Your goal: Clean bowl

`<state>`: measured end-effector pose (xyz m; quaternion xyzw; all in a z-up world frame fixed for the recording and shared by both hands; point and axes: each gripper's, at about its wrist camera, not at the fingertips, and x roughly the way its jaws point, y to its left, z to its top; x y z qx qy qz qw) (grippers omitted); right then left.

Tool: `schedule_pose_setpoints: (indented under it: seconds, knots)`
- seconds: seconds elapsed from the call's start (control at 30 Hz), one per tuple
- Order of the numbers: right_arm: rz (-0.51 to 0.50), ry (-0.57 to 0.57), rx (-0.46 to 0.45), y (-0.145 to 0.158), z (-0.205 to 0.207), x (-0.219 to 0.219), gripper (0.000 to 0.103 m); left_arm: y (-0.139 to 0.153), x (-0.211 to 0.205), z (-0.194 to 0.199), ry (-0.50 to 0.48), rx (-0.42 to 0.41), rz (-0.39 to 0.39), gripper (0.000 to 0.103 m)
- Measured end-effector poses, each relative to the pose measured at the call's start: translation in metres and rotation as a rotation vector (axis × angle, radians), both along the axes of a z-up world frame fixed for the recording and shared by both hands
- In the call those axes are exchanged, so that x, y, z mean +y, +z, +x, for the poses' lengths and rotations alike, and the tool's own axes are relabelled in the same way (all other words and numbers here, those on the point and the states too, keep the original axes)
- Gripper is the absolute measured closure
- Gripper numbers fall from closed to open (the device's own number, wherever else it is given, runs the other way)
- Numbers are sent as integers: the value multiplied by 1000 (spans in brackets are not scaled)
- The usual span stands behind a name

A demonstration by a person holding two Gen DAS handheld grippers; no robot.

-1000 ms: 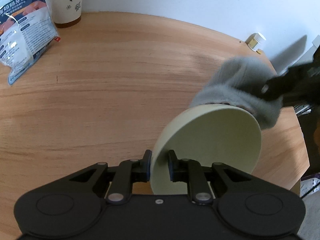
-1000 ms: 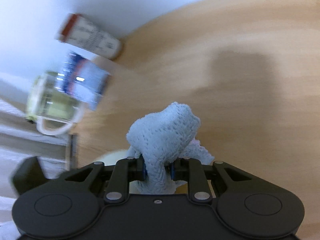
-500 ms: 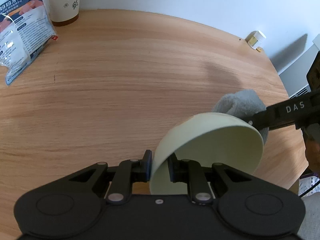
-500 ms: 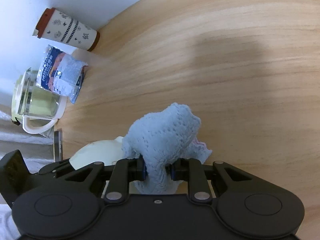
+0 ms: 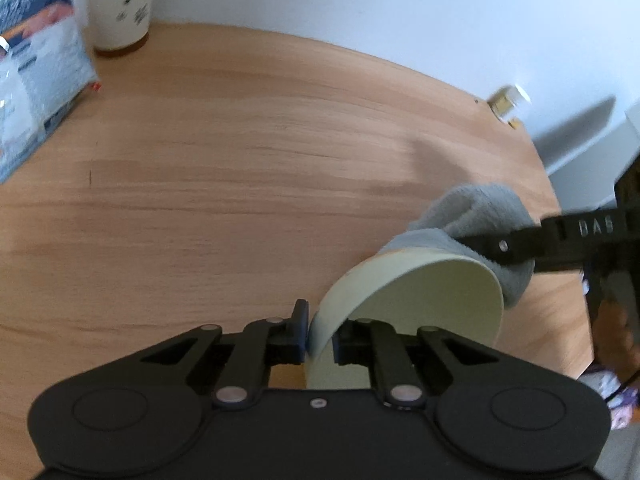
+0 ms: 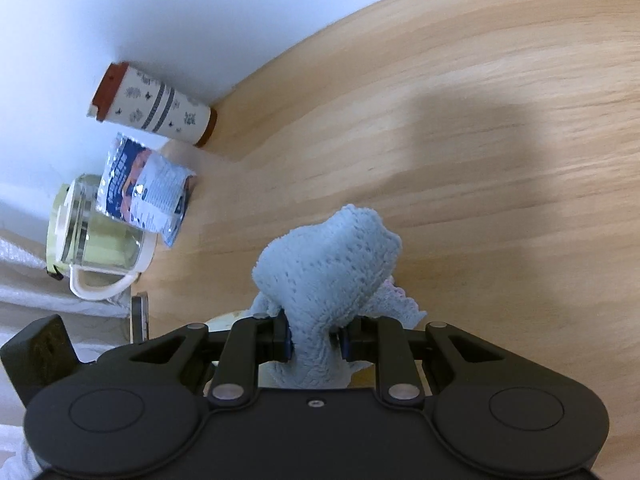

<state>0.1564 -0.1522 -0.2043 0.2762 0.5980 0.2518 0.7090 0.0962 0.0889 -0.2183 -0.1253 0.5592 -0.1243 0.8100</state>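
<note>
A pale cream bowl (image 5: 420, 300) is tilted on edge above the wooden table, its underside toward the left wrist camera. My left gripper (image 5: 322, 336) is shut on the bowl's rim. My right gripper (image 6: 316, 338) is shut on a light blue cloth (image 6: 332, 268). In the left wrist view the cloth (image 5: 472, 216) lies over the bowl's far rim, with the right gripper (image 5: 520, 244) coming in from the right. The bowl's inside is hidden. In the right wrist view only a sliver of the bowl (image 6: 228, 317) shows, behind the fingers.
A patterned paper cup (image 5: 120, 0) and a printed plastic packet (image 5: 36, 80) stand at the table's far left. A glass kettle (image 6: 96, 236) is beside them. A small white-capped bottle (image 5: 508, 100) sits at the far right edge. The table edge (image 5: 560, 216) runs close on the right.
The cloth dropped from the bowl's top to its far side, then rose back over the far rim. The bowl has tilted in my left gripper. Both grips are unchanged.
</note>
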Motion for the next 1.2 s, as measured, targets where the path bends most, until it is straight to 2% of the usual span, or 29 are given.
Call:
schedule_pose_setpoints:
  seconds: [0.2,0.27,0.57,0.9,1.2]
  knots:
    - [17,-17,-3,-2,12,-5,78,-4,2,5,24,17,-21,97]
    - [14,-19,-4,-4,17,-5,78,-7,2,8,5,22,0,96]
    - [-10,-4,-24,-4,26,-1,78,-9,-1,16,-23,36,-5,96]
    - [-35,-93,-42,1,23,-18,78,-7,-8,21,-63,70,9,96]
    - [-47,-137,-66,7,22,-45,78,-1,-20,-2,-28,141,17,95]
